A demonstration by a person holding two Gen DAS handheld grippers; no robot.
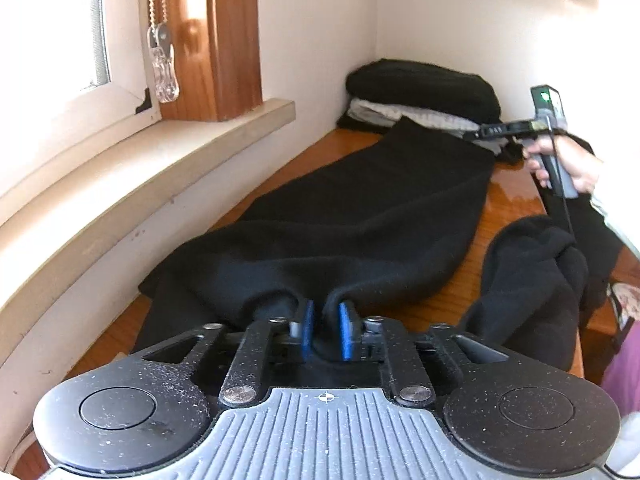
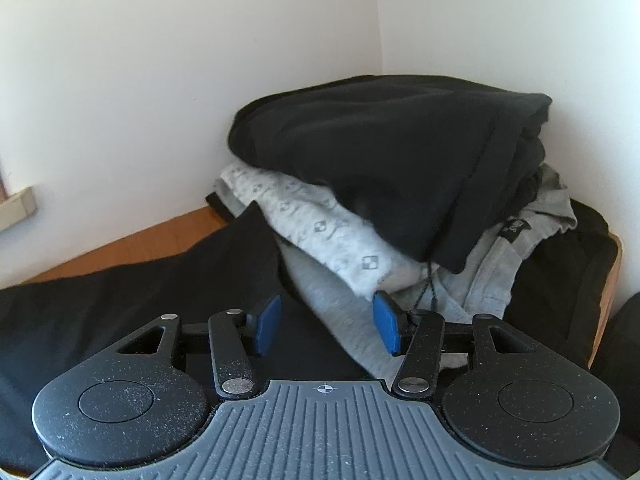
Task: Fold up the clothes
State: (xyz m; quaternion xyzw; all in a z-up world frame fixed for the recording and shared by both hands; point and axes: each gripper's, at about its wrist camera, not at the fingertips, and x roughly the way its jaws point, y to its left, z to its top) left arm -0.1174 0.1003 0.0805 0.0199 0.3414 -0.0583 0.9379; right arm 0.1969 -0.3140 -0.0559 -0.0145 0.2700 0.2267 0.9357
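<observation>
A long black garment (image 1: 360, 216) lies stretched along the wooden table (image 1: 332, 148) toward the far corner. My left gripper (image 1: 325, 330) is shut on its near end, with black cloth bunched between the blue pads. The far end of the same black garment (image 2: 120, 304) shows at lower left in the right wrist view. There my right gripper (image 2: 326, 326) hangs open over it and over grey cloth, holding nothing. In the left wrist view the right gripper (image 1: 486, 131) reaches in from the right, held by a hand (image 1: 568, 164).
A stack of folded clothes (image 2: 400, 168), black on top and grey patterned below, fills the far corner against white walls. A crumpled black garment (image 1: 532, 280) lies at the table's right edge. A window sill (image 1: 132, 168) runs along the left.
</observation>
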